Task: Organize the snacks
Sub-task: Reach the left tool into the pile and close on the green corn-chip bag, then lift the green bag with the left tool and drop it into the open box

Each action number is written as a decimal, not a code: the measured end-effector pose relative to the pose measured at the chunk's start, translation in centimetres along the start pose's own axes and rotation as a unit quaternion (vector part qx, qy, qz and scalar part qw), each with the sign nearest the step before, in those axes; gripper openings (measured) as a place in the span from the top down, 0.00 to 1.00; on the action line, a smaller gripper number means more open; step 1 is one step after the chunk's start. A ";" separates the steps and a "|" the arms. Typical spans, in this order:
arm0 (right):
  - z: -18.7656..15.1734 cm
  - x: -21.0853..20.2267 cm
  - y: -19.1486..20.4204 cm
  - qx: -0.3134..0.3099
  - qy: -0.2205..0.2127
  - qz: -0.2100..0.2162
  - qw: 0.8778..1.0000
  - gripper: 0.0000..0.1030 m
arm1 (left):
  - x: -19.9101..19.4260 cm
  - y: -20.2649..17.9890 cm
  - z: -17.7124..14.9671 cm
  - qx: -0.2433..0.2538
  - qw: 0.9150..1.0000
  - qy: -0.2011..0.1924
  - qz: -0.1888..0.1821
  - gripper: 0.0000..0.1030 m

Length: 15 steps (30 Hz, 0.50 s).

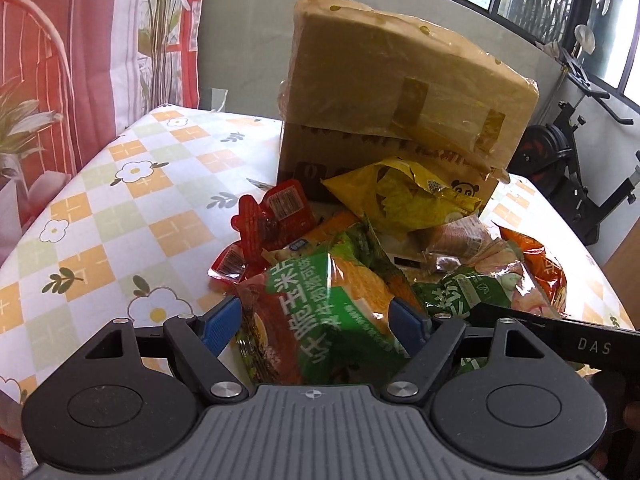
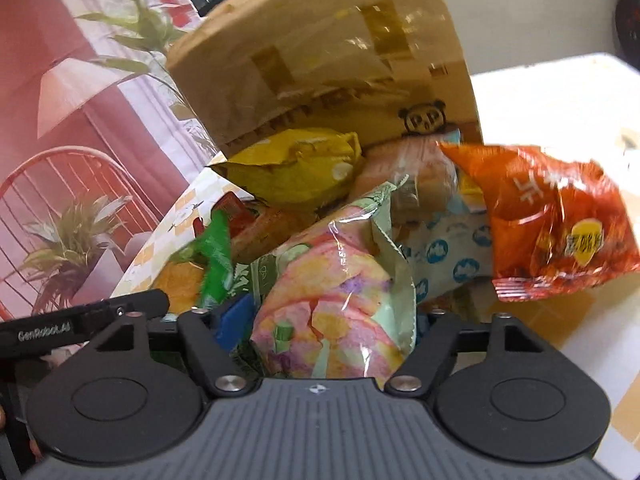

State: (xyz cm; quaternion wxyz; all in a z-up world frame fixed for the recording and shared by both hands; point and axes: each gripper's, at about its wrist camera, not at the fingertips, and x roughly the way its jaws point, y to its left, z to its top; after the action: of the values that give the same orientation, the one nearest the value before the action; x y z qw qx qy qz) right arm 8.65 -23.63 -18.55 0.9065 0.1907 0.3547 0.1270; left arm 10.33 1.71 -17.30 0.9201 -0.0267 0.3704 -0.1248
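A heap of snack bags lies on the checked tablecloth (image 1: 120, 200) in front of a taped cardboard box (image 1: 400, 92) (image 2: 320, 60). My left gripper (image 1: 316, 322) is shut on a green and orange corn-chip bag (image 1: 332, 312), with a blue pad against each side. My right gripper (image 2: 332, 320) is shut on a pastel pink and green bag (image 2: 336, 292); its left blue pad touches the bag and its right pad is hidden behind it. A yellow bag (image 1: 400, 200) (image 2: 296, 168) leans against the box. An orange-red chip bag (image 2: 552, 224) lies at the right of the heap.
Red sachets (image 1: 276, 216) lie at the heap's left edge. A blue-and-white packet (image 2: 452, 256) is under the orange-red bag. The other gripper's black body (image 1: 560, 336) (image 2: 80, 320) is close alongside each gripper. An exercise bike (image 1: 568, 160) stands beyond the table's right edge.
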 end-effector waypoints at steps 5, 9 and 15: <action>0.1 -0.9 0.5 -0.017 -0.016 -0.033 0.999 0.33 | 1.6 0.2 0.3 -0.011 1.000 0.013 -0.012 0.20; 0.0 -1.0 0.3 -0.014 -0.014 -0.035 0.999 0.33 | 3.3 0.3 0.2 -0.027 0.999 0.037 -0.021 0.17; 0.0 -1.0 0.0 -0.008 -0.014 -0.033 0.999 0.33 | 3.8 0.4 -0.5 -0.022 0.999 0.025 -0.017 0.13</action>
State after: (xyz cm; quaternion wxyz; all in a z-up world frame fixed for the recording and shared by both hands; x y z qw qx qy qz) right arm 7.92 -23.97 -17.94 0.9165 0.1738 0.3469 0.0974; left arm 12.72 1.15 -20.29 0.9073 -0.0502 0.3957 -0.1330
